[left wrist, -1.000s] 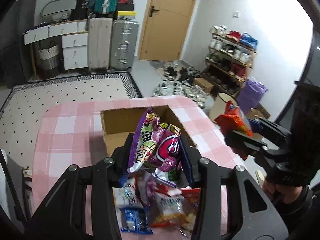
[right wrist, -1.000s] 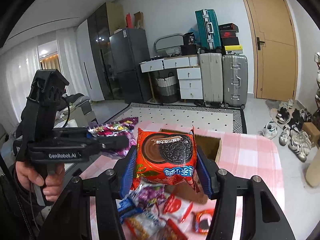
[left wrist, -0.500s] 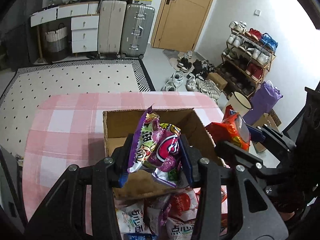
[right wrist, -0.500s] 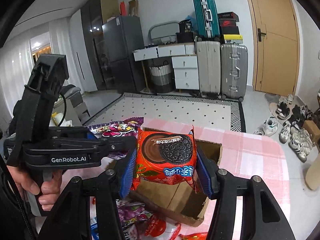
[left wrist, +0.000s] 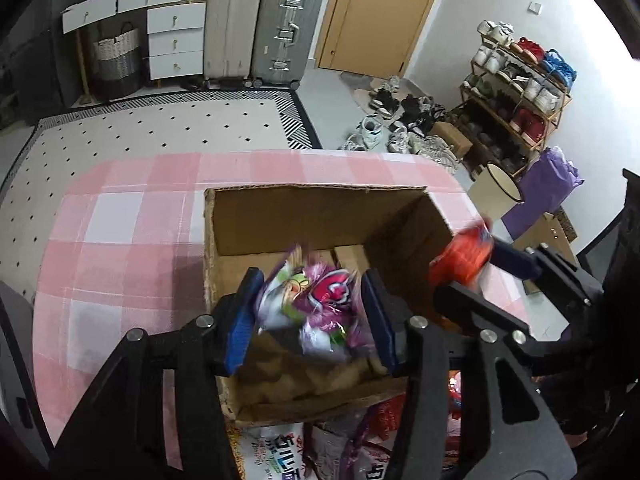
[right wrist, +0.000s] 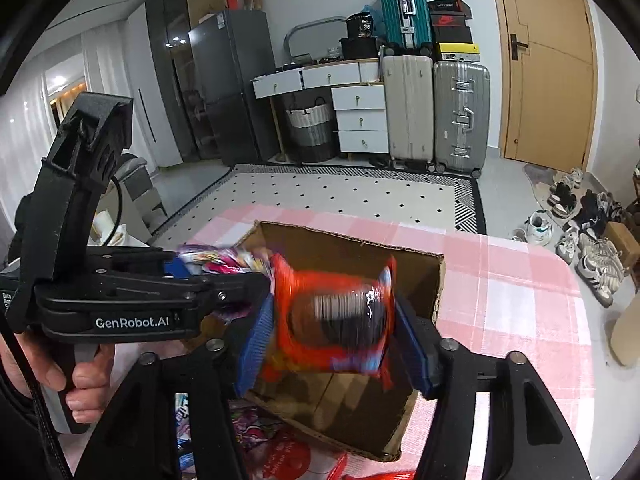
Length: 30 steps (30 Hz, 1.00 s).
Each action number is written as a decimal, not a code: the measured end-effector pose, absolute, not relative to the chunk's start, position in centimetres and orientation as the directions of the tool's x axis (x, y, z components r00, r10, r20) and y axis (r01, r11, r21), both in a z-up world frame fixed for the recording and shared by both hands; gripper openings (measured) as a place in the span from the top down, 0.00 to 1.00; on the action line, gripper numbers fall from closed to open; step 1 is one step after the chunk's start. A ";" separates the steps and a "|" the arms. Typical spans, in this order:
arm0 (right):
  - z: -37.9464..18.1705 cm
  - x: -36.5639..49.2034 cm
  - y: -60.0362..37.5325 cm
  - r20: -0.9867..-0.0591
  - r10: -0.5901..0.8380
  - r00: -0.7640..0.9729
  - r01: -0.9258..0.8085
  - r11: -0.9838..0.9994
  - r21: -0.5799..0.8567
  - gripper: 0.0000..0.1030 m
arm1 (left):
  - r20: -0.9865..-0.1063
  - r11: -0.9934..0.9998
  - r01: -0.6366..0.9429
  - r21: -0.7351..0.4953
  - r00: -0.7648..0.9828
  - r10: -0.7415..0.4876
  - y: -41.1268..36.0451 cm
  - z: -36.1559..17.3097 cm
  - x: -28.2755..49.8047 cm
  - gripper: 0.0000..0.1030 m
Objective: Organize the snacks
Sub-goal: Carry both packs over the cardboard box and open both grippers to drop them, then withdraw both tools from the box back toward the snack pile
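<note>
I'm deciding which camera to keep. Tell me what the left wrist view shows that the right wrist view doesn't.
Only the left wrist view: the shoe rack and the box's bare floor. Only the right wrist view: the fridge, the teal suitcase and the hand on the left gripper's handle. Both: the cardboard box, the purple snack bag and the red cookie pack, each blurred between opening jaws.

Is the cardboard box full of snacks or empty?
Nearly empty: the cardboard box shows bare brown floor and walls. Only the purple snack bag, between the left hand-held gripper's pads, is dropping in.
</note>
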State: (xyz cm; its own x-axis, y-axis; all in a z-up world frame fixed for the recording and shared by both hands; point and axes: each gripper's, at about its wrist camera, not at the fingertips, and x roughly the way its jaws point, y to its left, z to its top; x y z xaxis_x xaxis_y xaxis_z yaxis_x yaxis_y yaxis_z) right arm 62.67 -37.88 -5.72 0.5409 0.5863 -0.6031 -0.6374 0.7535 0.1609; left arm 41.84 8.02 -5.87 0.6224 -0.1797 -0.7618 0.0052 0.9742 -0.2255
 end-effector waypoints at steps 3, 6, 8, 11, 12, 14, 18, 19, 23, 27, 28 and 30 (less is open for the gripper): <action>-5.8 62.6 -38.2 -0.592 0.585 0.555 -0.631 0.759 0.159 0.31 | -0.758 0.975 -0.009 -0.222 0.631 -0.167 8.2 -6.2 41.7 0.24; -5.4 62.0 -39.2 -0.579 0.592 0.561 -0.628 0.760 0.168 0.31 | -0.739 0.974 -0.019 -0.226 0.654 -0.159 8.2 -5.8 40.8 0.22; -4.7 61.7 -39.9 -0.562 0.593 0.576 -0.621 0.765 0.170 0.30 | -0.732 0.974 -0.017 -0.226 0.662 -0.159 8.0 -5.4 40.3 0.22; -3.6 60.0 -41.3 -0.538 0.596 0.596 -0.617 0.769 0.169 0.25 | -0.717 0.975 -0.010 -0.222 0.680 -0.157 7.7 -4.4 37.6 0.22; -3.2 59.6 -41.7 -0.526 0.599 0.604 -0.617 0.769 0.167 0.23 | -0.712 0.977 -0.011 -0.212 0.686 -0.147 7.4 -4.0 36.6 0.21; -2.5 58.2 -42.4 -0.513 0.601 0.613 -0.618 0.769 0.162 0.21 | -0.704 0.979 -0.009 -0.206 0.696 -0.142 7.0 -3.3 35.5 0.21; -1.1 56.0 -43.4 -0.488 0.608 0.626 -0.621 0.768 0.160 0.19 | -0.689 0.980 -0.001 -0.197 0.711 -0.138 6.8 -1.6 31.8 0.21; -0.8 55.4 -43.7 -0.480 0.611 0.630 -0.622 0.767 0.160 0.18 | -0.686 0.982 0.001 -0.191 0.715 -0.134 6.6 -1.1 30.9 0.21; 0.3 53.1 -44.6 -0.460 0.615 0.641 -0.624 0.766 0.154 0.16 | -0.672 0.986 0.004 -0.167 0.731 -0.117 6.1 0.6 28.4 0.19; 1.1 51.0 -45.6 -0.446 0.619 0.647 -0.627 0.764 0.150 0.14 | -0.660 0.986 0.010 -0.168 0.742 -0.120 5.6 1.6 26.0 0.18; 1.3 50.4 -45.8 -0.443 0.621 0.647 -0.629 0.763 0.150 0.13 | -0.659 0.986 0.013 -0.167 0.742 -0.121 5.5 1.8 25.5 0.18; 1.6 49.5 -46.2 -0.439 0.629 0.642 -0.633 0.758 0.160 0.13 | -0.656 0.987 0.015 -0.161 0.746 -0.118 5.2 2.2 24.4 0.17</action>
State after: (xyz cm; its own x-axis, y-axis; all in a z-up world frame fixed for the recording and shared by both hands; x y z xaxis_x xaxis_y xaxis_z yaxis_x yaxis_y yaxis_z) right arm 49.47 -46.19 1.57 0.6416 0.6287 -0.4394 -0.6330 0.7575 0.1596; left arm 24.41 5.20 2.24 0.7456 -0.1179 -0.6559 0.0146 0.9869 -0.1608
